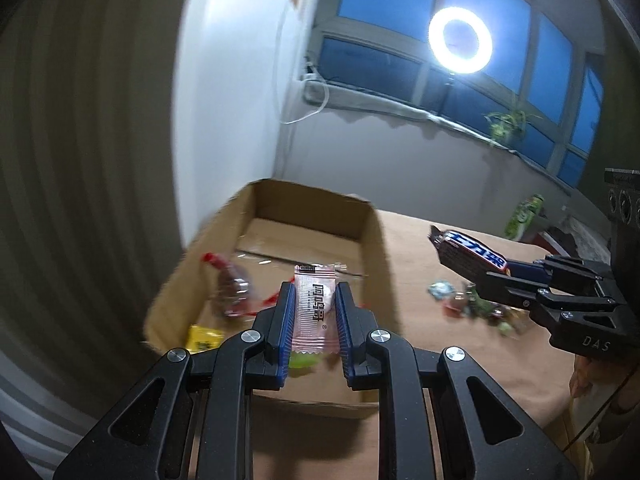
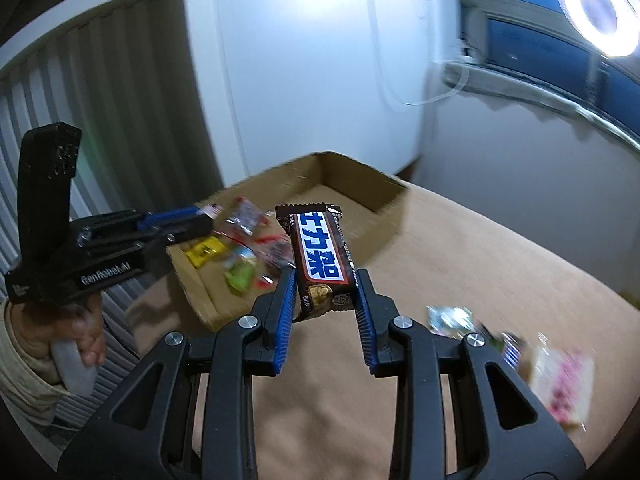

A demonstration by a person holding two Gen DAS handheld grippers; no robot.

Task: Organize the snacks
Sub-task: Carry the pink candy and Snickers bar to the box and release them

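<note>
My left gripper (image 1: 315,294) is shut on a pink wrapped snack (image 1: 314,312) and holds it above the open cardboard box (image 1: 376,240). The box holds a clear red-trimmed packet (image 1: 232,288), a yellow packet (image 1: 204,338) and a green one (image 2: 240,274). My right gripper (image 2: 326,276) is shut on a brown chocolate bar (image 2: 320,258) and holds it in the air to the right of the box (image 2: 384,192). It also shows in the left wrist view (image 1: 504,276) with the bar (image 1: 468,254). The left gripper shows in the right wrist view (image 2: 200,220).
Several loose sweets (image 1: 468,304) lie on the tan tablecloth (image 1: 420,248) right of the box; they also show in the right wrist view (image 2: 452,318) beside a pink packet (image 2: 564,380). A green can (image 1: 524,212) stands at the back. A ring light (image 1: 460,40) glows by the window.
</note>
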